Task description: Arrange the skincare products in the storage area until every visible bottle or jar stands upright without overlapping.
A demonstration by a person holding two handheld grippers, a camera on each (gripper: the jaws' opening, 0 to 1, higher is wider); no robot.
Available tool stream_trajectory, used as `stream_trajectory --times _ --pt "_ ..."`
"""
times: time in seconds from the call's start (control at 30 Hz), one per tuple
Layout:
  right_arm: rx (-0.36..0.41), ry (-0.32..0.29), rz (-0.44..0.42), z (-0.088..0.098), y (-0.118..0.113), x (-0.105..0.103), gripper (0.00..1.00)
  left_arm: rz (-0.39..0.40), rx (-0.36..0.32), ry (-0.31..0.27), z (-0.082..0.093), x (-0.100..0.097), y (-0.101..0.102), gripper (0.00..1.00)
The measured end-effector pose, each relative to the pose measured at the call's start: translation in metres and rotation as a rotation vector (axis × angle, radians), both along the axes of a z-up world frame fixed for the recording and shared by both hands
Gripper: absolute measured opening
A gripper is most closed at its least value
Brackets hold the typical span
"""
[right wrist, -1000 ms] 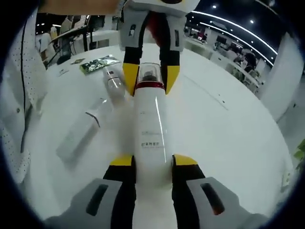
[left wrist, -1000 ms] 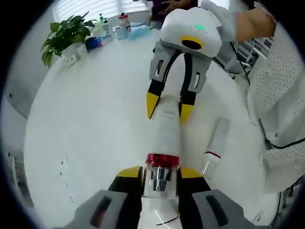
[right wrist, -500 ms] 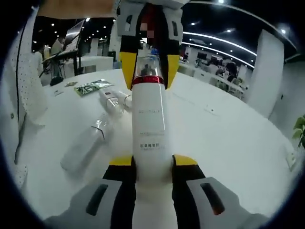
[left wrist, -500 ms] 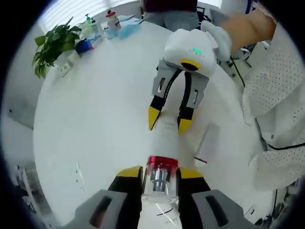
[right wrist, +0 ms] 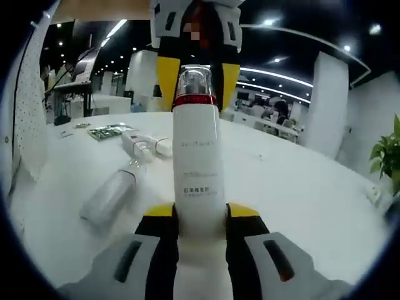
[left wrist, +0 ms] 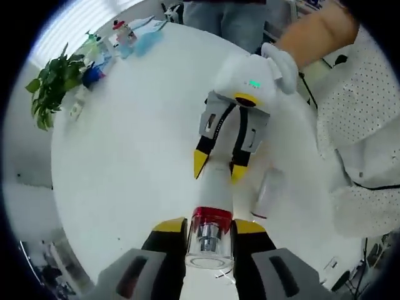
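A tall white bottle (right wrist: 199,162) with a red ring and a clear cap (left wrist: 209,236) is held between both grippers above the round white table (left wrist: 125,156). My left gripper (left wrist: 209,226) is shut on the cap end; in the right gripper view it (right wrist: 195,75) comes down from the top over the cap. My right gripper (right wrist: 200,211) is shut on the bottle's lower body, and in the left gripper view it (left wrist: 217,167) reaches in from above. The bottle stands nearly upright in the right gripper view.
A second white bottle (right wrist: 112,194) lies on its side on the table, also seen as a lying bottle (left wrist: 265,194). Two small tubes (right wrist: 147,147) and a green packet (right wrist: 106,131) lie behind it. A potted plant (left wrist: 50,87) and several small items stand at the far edge.
Both grippers have kept their hold and swung the white bottle from lying low toward upright. The left gripper's camera now looks down on the table.
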State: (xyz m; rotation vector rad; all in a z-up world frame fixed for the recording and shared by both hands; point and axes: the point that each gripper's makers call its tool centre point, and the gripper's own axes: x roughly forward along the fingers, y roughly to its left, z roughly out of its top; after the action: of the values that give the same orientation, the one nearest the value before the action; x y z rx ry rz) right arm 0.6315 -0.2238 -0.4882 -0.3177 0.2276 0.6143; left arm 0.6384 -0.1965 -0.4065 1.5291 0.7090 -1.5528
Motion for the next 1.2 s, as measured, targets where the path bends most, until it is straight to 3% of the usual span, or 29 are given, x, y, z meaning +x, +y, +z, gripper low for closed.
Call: stream_trajectory --times 0.33,0.67,1.03,1.1,1.2 --pt "0.073 -0.05 -0.051 0.002 -0.005 -0.006 0.26 -0.057 0.056 -0.04 0.006 -0.011 -0.013 0.26" --pt "0.13 -0.043 -0.096 -0.001 -0.011 -0.011 0.26 -0.093 0.041 -0.024 0.014 -0.031 -0.037 0.27" --pt "0.142 0.044 -0.126 -0.012 -0.01 -0.012 0.26 -0.116 -0.051 0.033 0.015 -0.057 -0.067 0.28" --pt "0.141 0.046 -0.131 -0.012 -0.01 -0.012 0.26 -0.113 -0.053 0.031 0.014 -0.058 -0.068 0.28" --pt "0.146 0.062 -0.143 -0.013 -0.01 -0.012 0.26 -0.07 -0.115 0.052 0.016 -0.056 -0.073 0.29"
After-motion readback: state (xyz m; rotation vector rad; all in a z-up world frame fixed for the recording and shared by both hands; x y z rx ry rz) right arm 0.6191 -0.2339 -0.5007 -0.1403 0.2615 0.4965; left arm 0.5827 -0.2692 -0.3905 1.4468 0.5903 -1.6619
